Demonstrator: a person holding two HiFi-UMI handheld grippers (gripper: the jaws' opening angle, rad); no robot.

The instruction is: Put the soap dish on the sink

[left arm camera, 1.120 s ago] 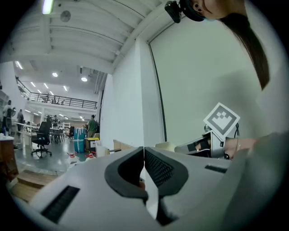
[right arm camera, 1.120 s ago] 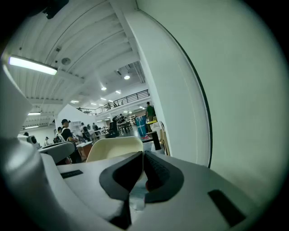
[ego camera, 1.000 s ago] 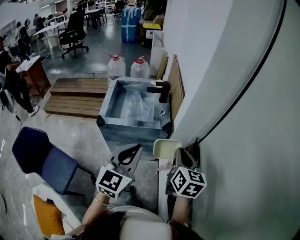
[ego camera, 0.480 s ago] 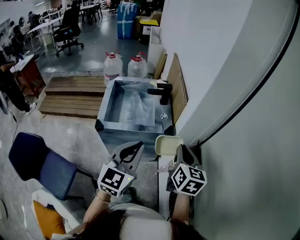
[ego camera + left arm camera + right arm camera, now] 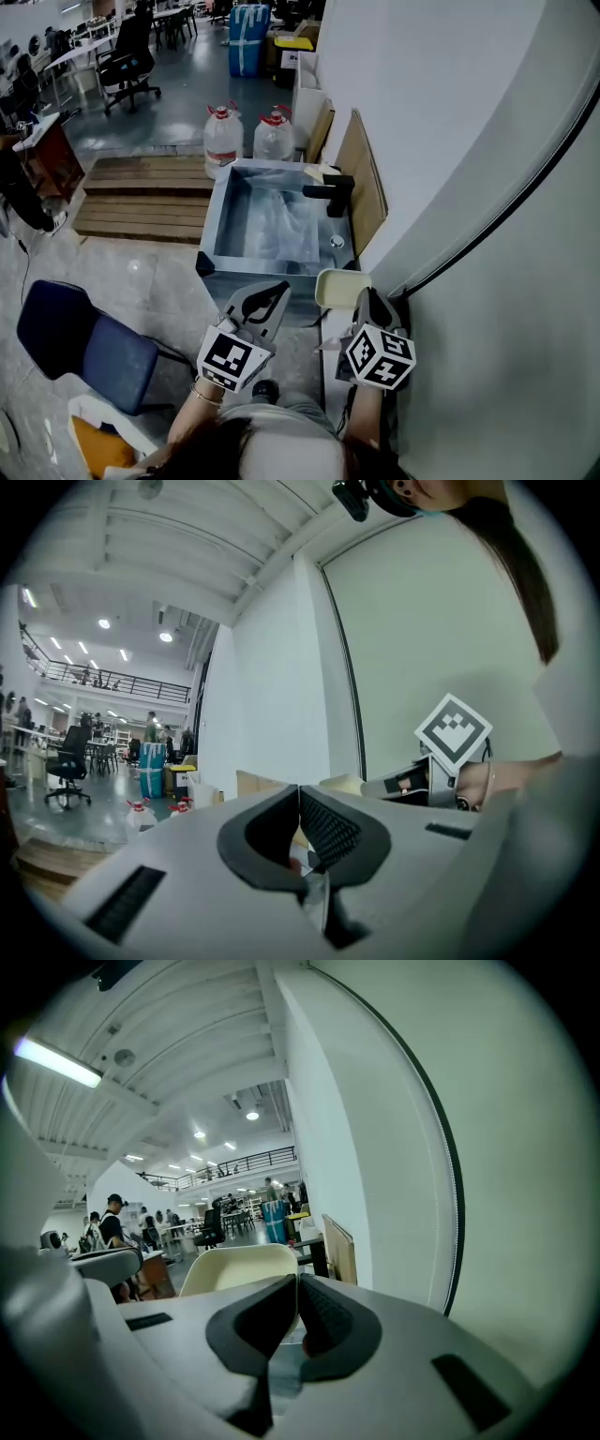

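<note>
Soap dish [image 5: 337, 285] pinched by right hand-held gripper [image 5: 364, 300], seemingly lengthwise toward sink [image 5: 210, 232]; left hand-held gripper [image 5: 277, 290] closed.

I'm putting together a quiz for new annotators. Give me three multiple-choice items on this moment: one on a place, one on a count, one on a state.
1. Where is the soap dish?
A) lying in the sink basin
B) at the right gripper's jaws, short of the sink
C) on the blue chair

2. How many red-capped water jugs stand behind the sink?
A) one
B) two
C) four

3. How do the left gripper's jaws stand?
A) together, nothing between them
B) wide apart
C) closed on the faucet

Answers:
1 B: the head view shows the cream dish held by the right gripper, just before the sink's near corner.
2 B: two jugs stand side by side there.
3 A: the left gripper view shows the left gripper with its pads meeting, empty.
</note>
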